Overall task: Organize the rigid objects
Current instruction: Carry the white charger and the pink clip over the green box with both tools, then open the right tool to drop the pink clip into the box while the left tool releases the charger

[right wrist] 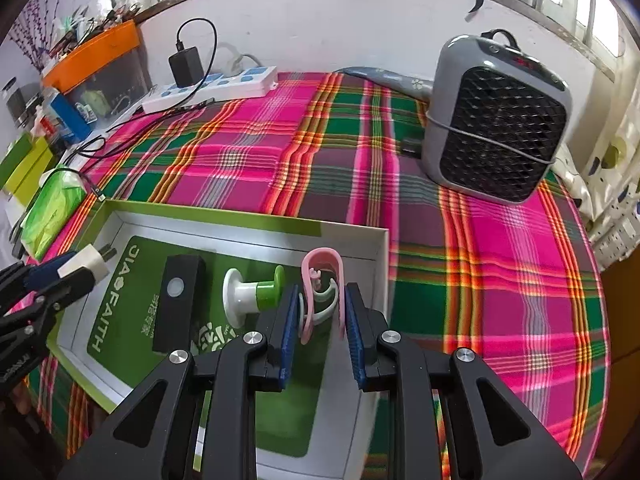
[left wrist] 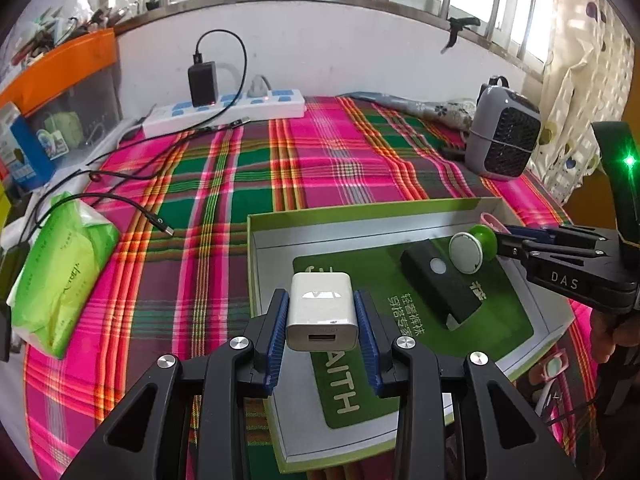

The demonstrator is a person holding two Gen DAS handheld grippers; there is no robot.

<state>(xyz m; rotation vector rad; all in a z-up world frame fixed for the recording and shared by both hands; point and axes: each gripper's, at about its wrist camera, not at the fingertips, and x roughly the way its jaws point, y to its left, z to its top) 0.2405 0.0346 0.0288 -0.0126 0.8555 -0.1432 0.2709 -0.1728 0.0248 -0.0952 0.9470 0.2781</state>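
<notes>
On the plaid-covered worktop point(left wrist: 320, 152), the box point(left wrist: 360, 212) is hovered over: the white charger point(left wrist: 320, 312) is clamped in the left hand-held gripper point(left wrist: 322, 316), the pink clip point(right wrist: 322, 292) in the right hand-held gripper point(right wrist: 322, 312), box floor at 12 o'clock.

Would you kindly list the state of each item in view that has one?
left gripper: shut on white charger
right gripper: shut on pink clip
box: open, lidless
black device: lying in box
green-white knob: lying on its side in box
power strip: black adapter plugged in
</notes>
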